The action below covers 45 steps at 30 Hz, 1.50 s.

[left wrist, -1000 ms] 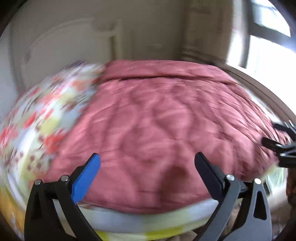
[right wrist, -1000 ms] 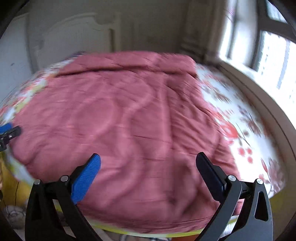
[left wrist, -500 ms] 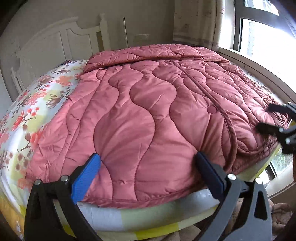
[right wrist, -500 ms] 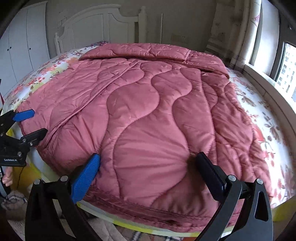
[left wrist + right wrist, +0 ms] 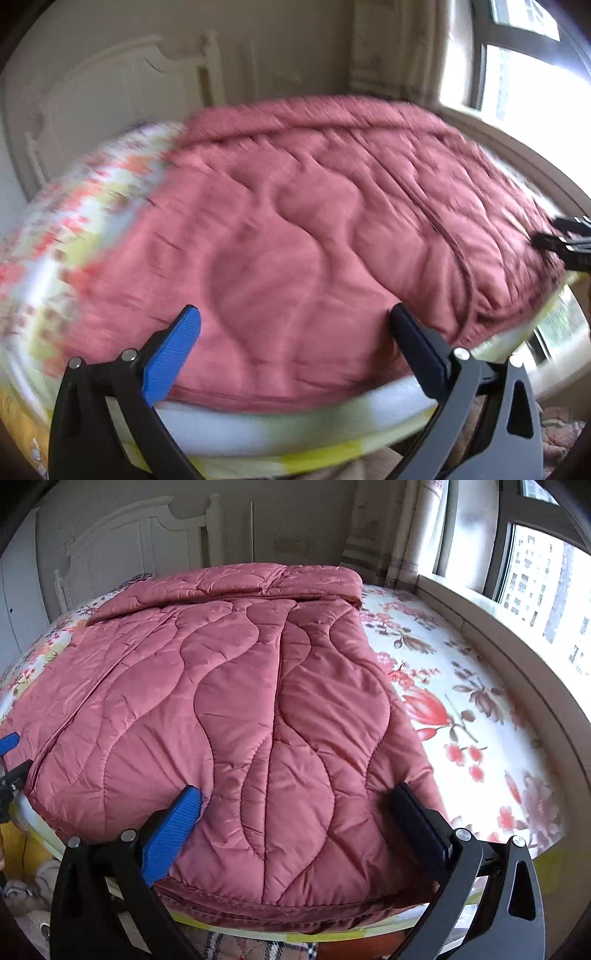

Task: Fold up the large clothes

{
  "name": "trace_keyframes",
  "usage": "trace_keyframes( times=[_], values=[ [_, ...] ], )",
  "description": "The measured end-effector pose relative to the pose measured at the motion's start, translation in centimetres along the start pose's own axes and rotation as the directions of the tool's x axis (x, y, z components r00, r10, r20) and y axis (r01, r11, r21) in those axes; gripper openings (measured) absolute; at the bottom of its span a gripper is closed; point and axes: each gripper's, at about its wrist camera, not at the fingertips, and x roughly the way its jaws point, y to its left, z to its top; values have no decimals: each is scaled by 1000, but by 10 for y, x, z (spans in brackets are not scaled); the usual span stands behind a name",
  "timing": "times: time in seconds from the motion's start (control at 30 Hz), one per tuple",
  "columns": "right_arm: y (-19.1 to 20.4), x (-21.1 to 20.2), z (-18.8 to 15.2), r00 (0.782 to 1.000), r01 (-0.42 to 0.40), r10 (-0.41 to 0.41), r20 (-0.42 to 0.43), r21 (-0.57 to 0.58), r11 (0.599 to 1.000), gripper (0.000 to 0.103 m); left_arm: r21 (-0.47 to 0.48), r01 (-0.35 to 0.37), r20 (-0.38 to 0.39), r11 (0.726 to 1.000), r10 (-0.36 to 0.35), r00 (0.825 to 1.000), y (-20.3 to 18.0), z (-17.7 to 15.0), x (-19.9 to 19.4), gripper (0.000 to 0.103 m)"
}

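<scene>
Blurring left view, right gripper (image 5: 295, 805) nearer coat (image 5: 240, 701)

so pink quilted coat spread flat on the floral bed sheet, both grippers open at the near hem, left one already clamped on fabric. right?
Not quite. In the left wrist view the left gripper holds nothing: its jaws stand wide apart over the pink quilted coat. The rest holds: the coat lies spread on the floral bed sheet, and the right gripper is open too.
</scene>
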Motion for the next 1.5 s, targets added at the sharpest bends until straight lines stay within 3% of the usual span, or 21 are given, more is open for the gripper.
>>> trace_keyframes(
  times=[0.1,0.3,0.4,0.47,0.53,0.6,0.63,0.67,0.7,0.73,0.77,0.9,1.0,1.07,1.1,1.2,1.23,1.33,1.37,1.43,1.5],
  values=[
    [-17,-7,2,999,33,-34,19,43,999,98,-130,-23,33,991,27,999,46,10,-7,101],
    [-81,-12,-8,1000,14,-16,7,251,968,98,-377,-69,-56,924,51,997,133,7,9,99],
    [-96,-8,-14,999,-42,42,4,317,947,98,-383,-32,-93,923,-4,996,133,0,22,97],
    [-92,-5,-15,998,-68,70,5,308,949,99,-337,-39,-91,941,8,996,118,-3,26,96],
    [-80,-3,-14,997,-77,77,9,269,960,99,-269,30,-82,963,-54,995,92,-1,26,94],
    [-57,-2,-13,992,-126,123,24,205,971,96,-208,85,-77,974,-103,992,67,0,25,81],
    [-42,-1,-12,988,-155,151,39,164,974,87,-166,98,-73,981,-112,991,53,1,24,63],
    [-32,-1,-12,988,-150,146,43,135,979,71,-135,98,-70,986,-109,992,44,0,23,53],
    [-21,-1,-11,990,-133,129,51,104,986,63,-118,106,-67,987,-115,991,38,0,23,33],
    [-12,-1,-9,986,-160,154,64,89,983,39,-118,129,-64,985,-137,988,35,0,22,24],
    [-10,0,-9,979,-198,192,70,97,975,32,-138,150,-52,979,-158,986,37,0,21,22],
    [-19,-1,-9,964,-261,250,92,149,954,27,-245,267,5,932,-275,962,64,-6,4,19],
    [-36,-14,-17,925,-380,368,97,203,902,26,-251,388,82,887,-380,921,79,-15,-36,18],
    [-44,-36,-25,876,-482,467,119,181,857,26,-216,468,141,857,-447,883,86,-24,-70,18],
    [-47,-50,-31,837,-546,530,136,159,822,26,-210,506,167,836,-479,862,92,-29,-85,18],
    [-57,-95,-46,752,-652,628,197,85,754,26,-224,635,283,739,-574,768,112,-37,-132,18],
    [-60,-117,-49,714,-686,658,238,51,726,26,-210,662,337,720,-582,740,117,-33,-150,18],
    [-61,-174,-32,635,-717,687,354,-61,694,26,-145,711,470,688,-585,661,131,-5,-189,20],
    [-60,-189,-23,613,-720,690,386,-88,689,26,-133,708,489,694,-575,656,132,6,-196,20],
    [-56,-212,6,590,-702,672,449,-127,701,26,-118,658,503,744,-526,686,133,36,-200,25],
    [-53,-215,41,597,-682,648,473,-127,720,26,-186,606,460,774,-476,749,137,77,-176,31]
  ],
)
